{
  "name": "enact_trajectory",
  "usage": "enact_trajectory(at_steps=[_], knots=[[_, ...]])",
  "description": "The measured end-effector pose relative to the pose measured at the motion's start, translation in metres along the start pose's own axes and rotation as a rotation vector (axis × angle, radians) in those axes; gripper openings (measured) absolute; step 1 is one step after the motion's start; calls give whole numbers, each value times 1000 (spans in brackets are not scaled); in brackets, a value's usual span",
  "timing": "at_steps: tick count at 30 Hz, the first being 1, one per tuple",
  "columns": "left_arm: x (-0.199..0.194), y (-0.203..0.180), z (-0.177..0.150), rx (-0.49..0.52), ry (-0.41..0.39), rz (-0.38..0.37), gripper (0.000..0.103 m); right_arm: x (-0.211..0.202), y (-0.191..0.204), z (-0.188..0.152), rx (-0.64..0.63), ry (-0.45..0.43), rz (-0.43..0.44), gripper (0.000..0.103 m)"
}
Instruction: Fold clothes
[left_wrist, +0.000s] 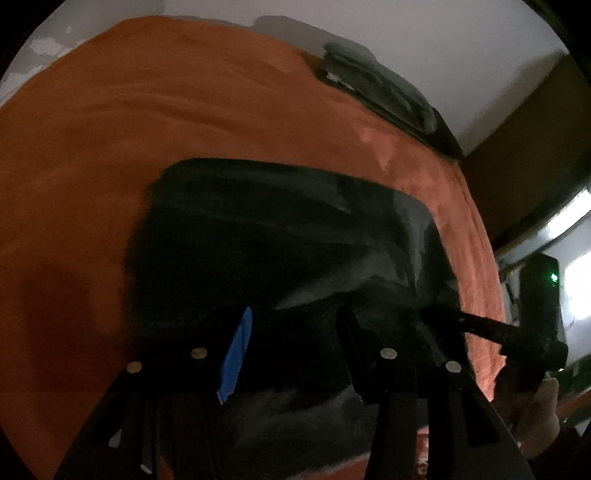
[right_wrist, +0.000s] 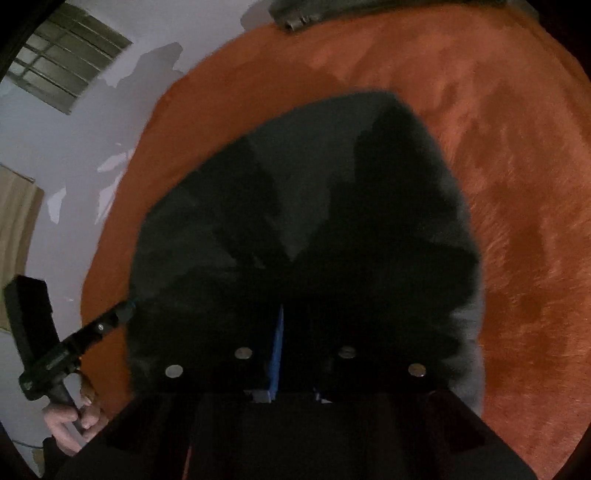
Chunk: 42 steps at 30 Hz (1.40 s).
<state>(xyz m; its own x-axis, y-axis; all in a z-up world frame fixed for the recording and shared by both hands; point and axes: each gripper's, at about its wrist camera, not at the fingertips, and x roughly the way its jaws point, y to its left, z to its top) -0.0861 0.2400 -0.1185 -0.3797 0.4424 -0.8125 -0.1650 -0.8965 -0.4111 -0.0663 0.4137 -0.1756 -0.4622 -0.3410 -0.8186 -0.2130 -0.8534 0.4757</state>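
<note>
Left gripper (left_wrist: 291, 332) jaws gape, right gripper (right_wrist: 295, 328) pinches the rumpled dark garment (right_wrist: 295, 206).

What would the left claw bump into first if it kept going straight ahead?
Most likely the dark, crumpled cloth garment lying right in front of the left claw, on the orange fuzzy blanket. How near it is cannot be told in the dim picture.

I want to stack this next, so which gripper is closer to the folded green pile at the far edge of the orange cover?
Probably the right. The green pile lies almost straight ahead of the right gripper, but off to the right of the left gripper.
</note>
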Motion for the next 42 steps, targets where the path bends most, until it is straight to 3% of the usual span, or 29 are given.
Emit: enact_trajectory(at_steps=[5,8,10,11,13,15,17,20,27,29,33,36,38,39,40,42], knots=[[17,14,-15,43,26,9,49,14,-9,-5,-28,50,-53,12],[-8,14,-14,24,-2,-24,50,13,-25,-8,42,81,4,12],[-33,25,-14,0,-42,-82,50,-13,-31,-4,18,43,73,14],[-40,36,-12,-17,-42,-117,53,-28,-35,-1,-13,9,83,18],[-52,61,-6,-55,-29,-181,60,-46,-44,3,-63,-16,68,61],[-49,87,1,-96,10,-193,62,-49,-51,5,-81,-24,55,76],[-38,109,8,-136,59,-185,63,-42,-57,8,-75,-19,62,76],[-17,129,14,-167,137,-246,63,-35,-71,13,-46,20,74,76],[26,134,-1,-144,314,-386,67,-25,-90,1,37,60,145,76],[38,137,-6,-192,311,-425,79,-22,-94,-3,60,74,164,76],[45,142,-9,-259,274,-494,87,-18,-96,-2,104,78,201,76],[44,147,-9,-312,251,-574,87,-12,-94,2,104,74,214,76],[43,148,-10,-351,242,-678,87,-4,-96,5,115,72,229,76],[43,146,-10,-350,238,-697,87,-4,-95,5,120,69,241,73],[43,142,-10,-342,234,-701,85,-6,-93,6,123,64,252,60],[42,133,-11,-276,244,-644,72,-8,-89,6,104,54,240,45]])
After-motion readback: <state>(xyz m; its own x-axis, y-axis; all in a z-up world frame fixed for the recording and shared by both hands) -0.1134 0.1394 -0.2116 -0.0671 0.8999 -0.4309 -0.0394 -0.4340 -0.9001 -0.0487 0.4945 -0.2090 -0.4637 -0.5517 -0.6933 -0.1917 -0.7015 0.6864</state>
